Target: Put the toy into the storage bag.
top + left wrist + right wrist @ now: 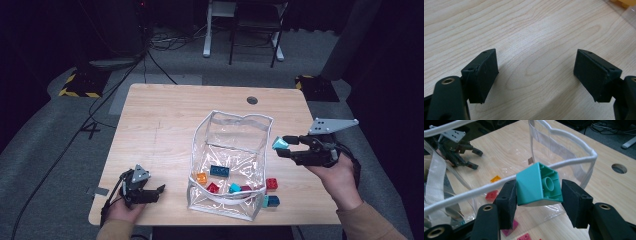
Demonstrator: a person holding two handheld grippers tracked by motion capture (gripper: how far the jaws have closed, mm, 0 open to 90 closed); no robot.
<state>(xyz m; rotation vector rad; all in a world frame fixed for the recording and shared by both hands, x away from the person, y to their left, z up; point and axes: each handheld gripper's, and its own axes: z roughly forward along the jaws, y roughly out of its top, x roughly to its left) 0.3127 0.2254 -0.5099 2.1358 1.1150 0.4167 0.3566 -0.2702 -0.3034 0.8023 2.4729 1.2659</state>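
Seemingly the job was putting bricks into the bag (230, 150), and it stood partway. Leftmost, the left gripper (159, 190) rested on the table (150, 130) with jaws spread and nothing between them, well apart from the bag. Right of it, inside the bag, lay an orange brick (201, 177), a blue brick (219, 171) and several more. Just outside the bag's right wall a red brick (271, 183) and a teal-blue one (271, 201) waited, below the right gripper (283, 146). That gripper clasped a teal brick (539, 185), raised beside the bag's rim (574, 157), not yet over the opening.
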